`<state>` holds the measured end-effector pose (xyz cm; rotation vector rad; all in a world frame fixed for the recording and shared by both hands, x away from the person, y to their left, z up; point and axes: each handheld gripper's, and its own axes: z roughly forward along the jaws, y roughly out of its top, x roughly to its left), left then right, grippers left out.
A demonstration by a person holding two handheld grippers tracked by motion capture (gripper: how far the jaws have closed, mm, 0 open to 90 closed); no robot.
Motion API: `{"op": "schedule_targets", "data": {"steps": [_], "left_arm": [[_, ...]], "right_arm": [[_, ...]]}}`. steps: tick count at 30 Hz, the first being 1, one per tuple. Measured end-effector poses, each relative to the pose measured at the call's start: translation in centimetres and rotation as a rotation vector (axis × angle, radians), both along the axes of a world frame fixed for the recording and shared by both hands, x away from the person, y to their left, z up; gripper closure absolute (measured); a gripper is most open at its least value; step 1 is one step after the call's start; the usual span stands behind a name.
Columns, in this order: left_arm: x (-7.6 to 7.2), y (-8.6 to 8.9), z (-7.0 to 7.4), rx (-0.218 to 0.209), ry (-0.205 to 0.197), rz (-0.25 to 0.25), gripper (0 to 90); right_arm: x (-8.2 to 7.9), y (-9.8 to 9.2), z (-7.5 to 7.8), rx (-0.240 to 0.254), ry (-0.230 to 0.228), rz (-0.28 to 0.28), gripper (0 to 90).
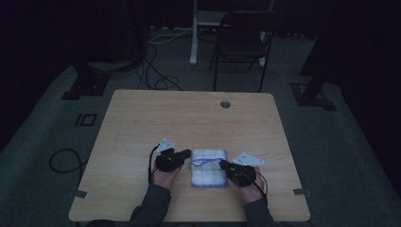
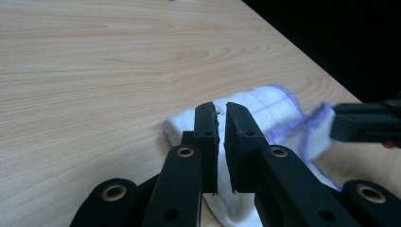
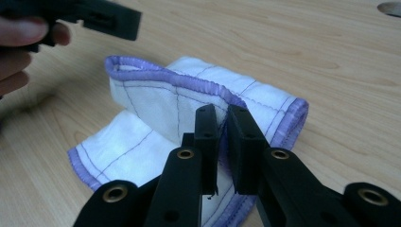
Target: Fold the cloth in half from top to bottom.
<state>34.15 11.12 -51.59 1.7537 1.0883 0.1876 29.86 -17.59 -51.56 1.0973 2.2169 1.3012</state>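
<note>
Near the six o'clock edge of a light wooden table point(image 1: 142, 118) lies a folded white cloth point(image 1: 208, 168) with purple stitched hems. From above, the left gripper point(image 1: 188, 154) sits at the cloth's nine o'clock side and the right gripper point(image 1: 223, 164) at its three o'clock side, each held in a hand. Along the left gripper point(image 2: 221, 109), its two black jaws stand a narrow slit apart over the cloth's point(image 2: 265, 106) white edge, with nothing pinched between them. Along the right gripper point(image 3: 222, 112), the jaws likewise stand slightly parted just above the cloth's point(image 3: 156, 101) raised fold, not pressing it. A dark chair point(image 1: 241, 40) stands beyond the table at twelve o'clock.
</note>
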Motion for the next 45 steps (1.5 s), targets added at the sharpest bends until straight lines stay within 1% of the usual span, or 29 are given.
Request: {"op": "schedule_targets", "data": {"steps": [5, 8, 9, 12, 19, 25, 33, 37, 40, 43, 45], "left_arm": [[0.7, -0.9, -0.7, 0.017, 0.026, -0.024, 84.1], [0.6, -1.3, -1.1, 0.029, 0.033, -0.041, 84.1], [0.5, -1.4, -1.2, 0.028, 0.038, -0.043, 84.1], [0.2, -1.7, -1.7, 0.047, 0.045, -0.054, 84.0], [-1.0, -2.3, -2.2, 0.112, 0.031, -0.094, 83.8], [-2.1, -2.3, -2.4, 0.152, 0.021, -0.115, 83.8], [-2.8, -1.9, -2.3, 0.160, 0.016, -0.129, 83.4], [-3.1, -1.8, -2.4, 0.175, 0.014, -0.134, 83.2], [-3.1, -1.8, -2.4, 0.177, 0.011, -0.133, 83.1], [-3.1, -1.7, -2.3, 0.175, 0.007, -0.130, 82.7], [-3.0, -1.6, -2.1, 0.182, 0.001, -0.126, 82.3]], "right_arm": [[-0.1, 0.0, -0.2, -0.003, 0.007, -0.002, 82.7], [-0.1, -0.1, -0.2, -0.003, 0.010, -0.003, 81.4], [-0.2, -0.1, -0.2, -0.003, 0.014, -0.006, 80.2], [-0.2, -0.2, -0.2, -0.005, 0.017, -0.013, 75.2], [-0.3, -0.4, -0.1, -0.004, 0.018, -0.016, 64.4], [-0.3, -0.9, -0.1, 0.011, 0.021, -0.031, 62.6], [-0.3, -1.5, 0.3, 0.036, 0.006, -0.042, 60.6], [-0.3, -1.9, 0.5, 0.040, -0.001, -0.058, 60.6], [-0.2, -2.2, 0.6, 0.046, -0.008, -0.071, 60.4], [0.2, -2.5, 0.6, 0.034, -0.006, -0.074, 60.2], [0.8, -2.7, 0.4, 0.019, -0.002, -0.078, 60.1]]}}
